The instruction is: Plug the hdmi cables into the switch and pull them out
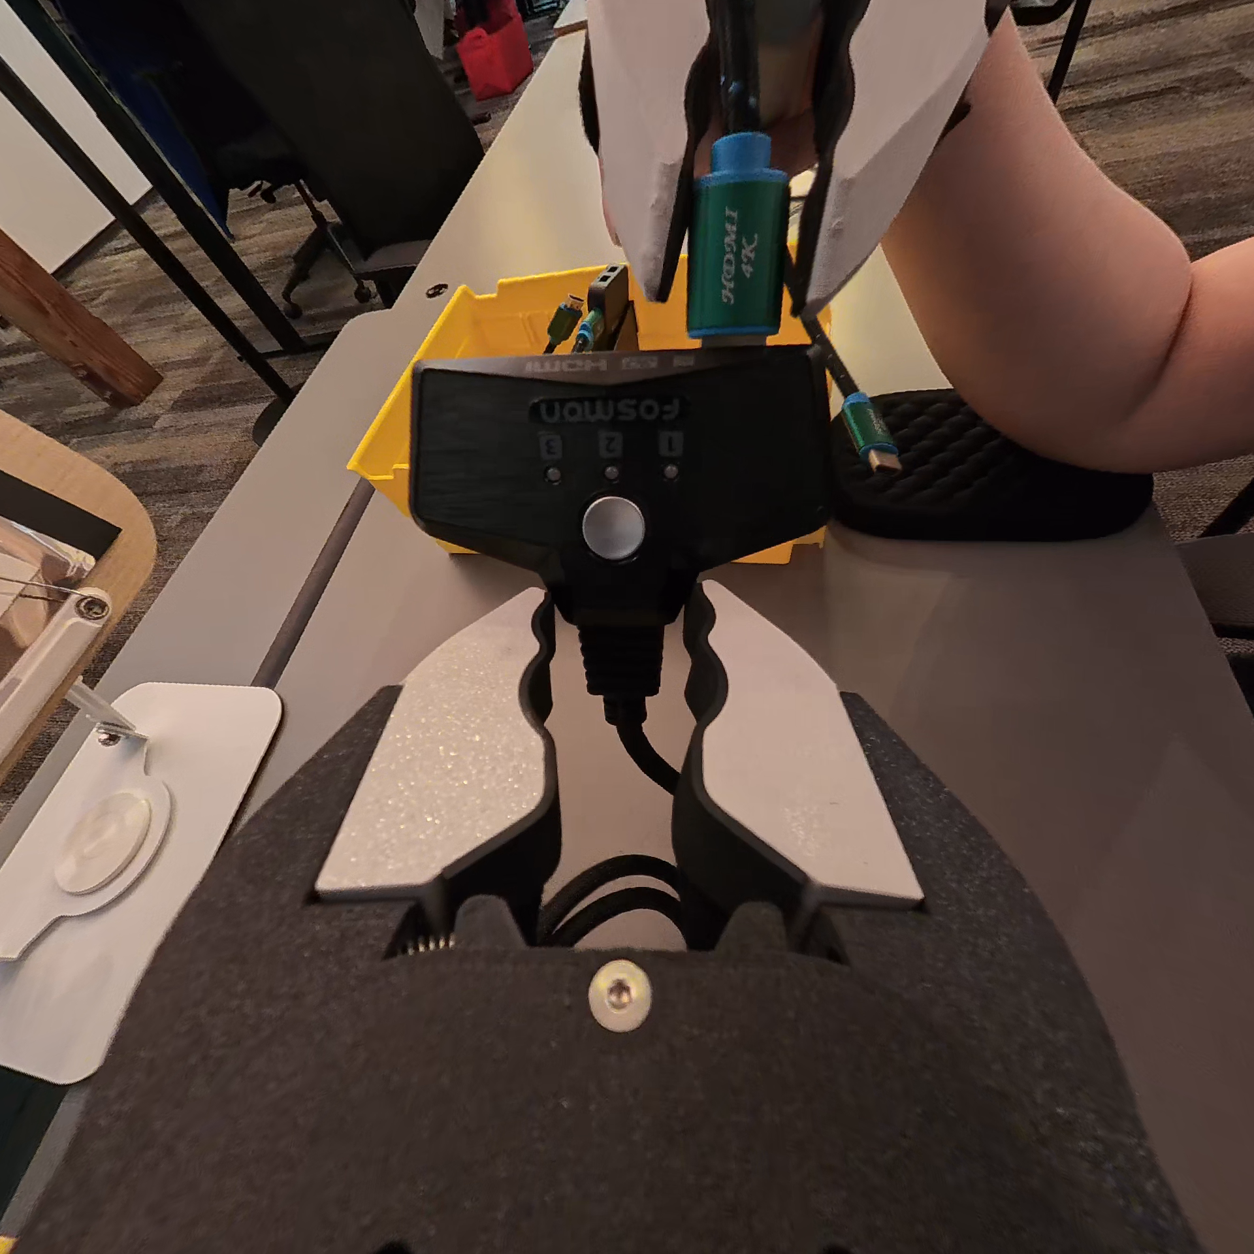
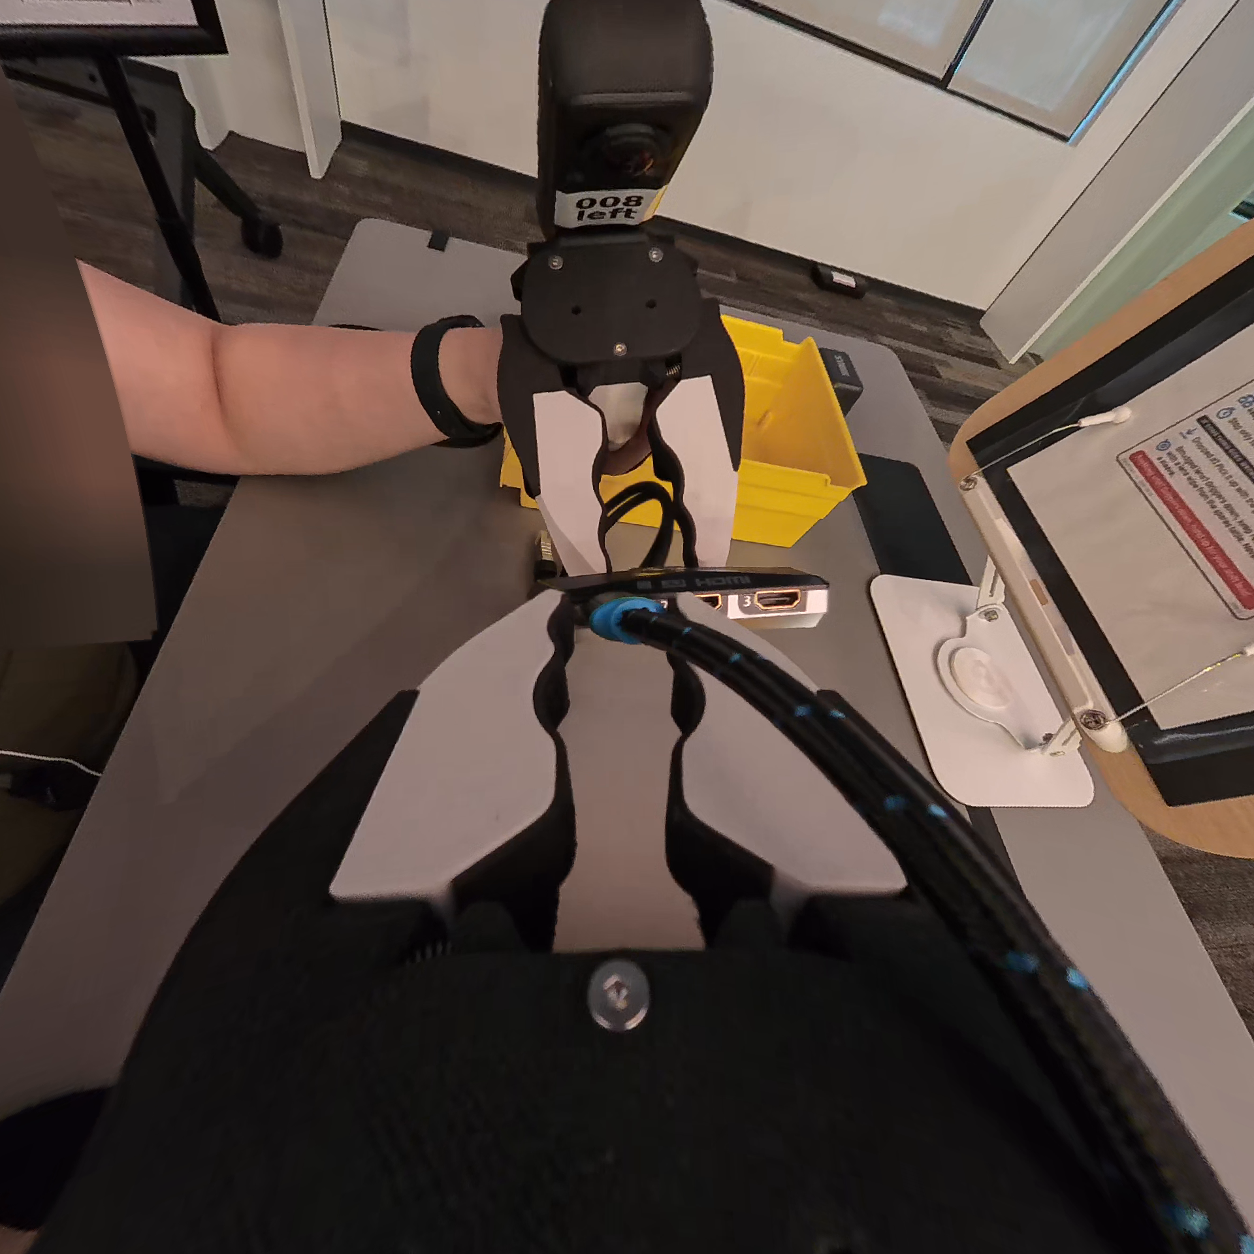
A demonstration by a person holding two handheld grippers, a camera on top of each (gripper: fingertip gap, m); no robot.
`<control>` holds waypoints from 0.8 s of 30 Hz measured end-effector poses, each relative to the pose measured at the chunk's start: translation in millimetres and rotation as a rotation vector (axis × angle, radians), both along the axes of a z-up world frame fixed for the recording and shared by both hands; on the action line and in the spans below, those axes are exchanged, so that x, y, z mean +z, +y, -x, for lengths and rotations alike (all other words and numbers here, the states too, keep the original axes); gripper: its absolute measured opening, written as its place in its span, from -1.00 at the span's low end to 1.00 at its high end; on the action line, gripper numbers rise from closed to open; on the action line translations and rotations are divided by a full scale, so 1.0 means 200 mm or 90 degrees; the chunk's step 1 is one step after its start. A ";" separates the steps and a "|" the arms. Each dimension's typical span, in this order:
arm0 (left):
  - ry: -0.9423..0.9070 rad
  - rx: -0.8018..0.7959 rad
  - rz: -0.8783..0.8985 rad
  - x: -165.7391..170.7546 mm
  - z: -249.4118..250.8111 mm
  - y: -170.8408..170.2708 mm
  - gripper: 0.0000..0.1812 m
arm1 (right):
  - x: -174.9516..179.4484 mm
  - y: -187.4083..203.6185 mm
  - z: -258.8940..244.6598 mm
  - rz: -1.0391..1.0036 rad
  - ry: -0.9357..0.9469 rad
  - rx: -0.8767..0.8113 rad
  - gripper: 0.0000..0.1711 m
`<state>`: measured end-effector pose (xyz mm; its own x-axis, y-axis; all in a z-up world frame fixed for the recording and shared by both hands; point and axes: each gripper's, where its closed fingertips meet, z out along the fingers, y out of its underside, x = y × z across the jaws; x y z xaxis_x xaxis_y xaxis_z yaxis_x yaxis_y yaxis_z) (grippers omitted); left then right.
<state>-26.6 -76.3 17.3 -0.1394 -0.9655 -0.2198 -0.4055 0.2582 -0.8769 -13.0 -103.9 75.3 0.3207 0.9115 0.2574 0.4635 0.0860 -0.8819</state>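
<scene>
The black HDMI switch (image 1: pixel 617 448) is held just above the grey table (image 1: pixel 950 712). My left gripper (image 1: pixel 619 604) is shut on its narrow neck, where its black lead comes out. My right gripper (image 1: pixel 729 298) comes in from the far side, shut on a green HDMI plug (image 1: pixel 736 264) with a blue collar. The plug's metal tip sits at the switch's far edge on the port 1 side. In the right wrist view my right gripper (image 2: pixel 617 607) holds the plug (image 2: pixel 614 617) against the switch (image 2: pixel 712 583). Its braided cable (image 2: pixel 882 767) runs back to the right. Ports 2 and 3 show empty. The left gripper (image 2: pixel 641 560) faces me.
A yellow bin (image 1: pixel 488 326) behind the switch holds more cables and a black adapter. A black mesh pad (image 1: pixel 984 488) lies to the right with a small green connector (image 1: pixel 872 434) over it. A white stand base (image 1: pixel 136 814) and a framed display (image 2: pixel 1153 509) stand beside the table. A forearm (image 1: pixel 1052 305) is at the right. About 7 cm separates my left fingertips from my right.
</scene>
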 end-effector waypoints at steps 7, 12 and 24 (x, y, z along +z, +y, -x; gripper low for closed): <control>-0.022 0.002 0.022 0.03 0.00 0.01 -0.60 | 0.01 0.02 0.00 0.000 0.009 -0.004 -0.73; -0.050 0.013 0.045 0.07 0.00 0.02 -0.60 | 0.04 0.02 -0.01 -0.020 0.016 -0.007 -0.73; -0.043 0.042 0.035 0.05 -0.01 0.06 -0.60 | 0.01 0.03 0.00 -0.025 0.000 -0.013 -0.74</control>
<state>-24.0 -64.5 28.1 -0.0613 -0.9831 -0.1728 -0.3598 0.1832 -0.9149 -13.0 -97.3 77.2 0.3393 0.8938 0.2933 0.4656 0.1113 -0.8780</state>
